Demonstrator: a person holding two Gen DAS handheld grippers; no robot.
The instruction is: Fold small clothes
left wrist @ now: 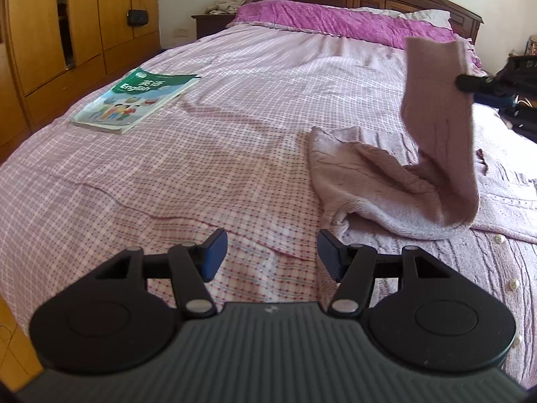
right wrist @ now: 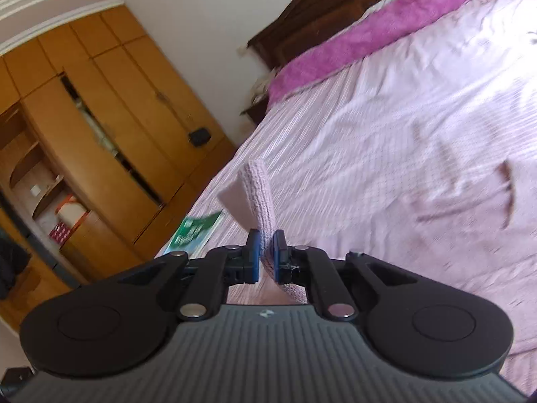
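We see the left gripper (left wrist: 272, 255) held low and level, its blue-padded fingers (left wrist: 213, 253) spread wide with nothing between them. The right gripper (right wrist: 266, 255) is raised and rolled to one side, fingers (right wrist: 253, 255) pressed close together, pinching a strip of pinkish knit fabric (right wrist: 258, 198).

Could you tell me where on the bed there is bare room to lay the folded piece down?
The checked sheet is bare between the English book and the mauve garment, and up toward the purple pillow. The right side is crowded: the right claw lifts that garment beside a knit piece with pearl buttons. The left claw hangs open.
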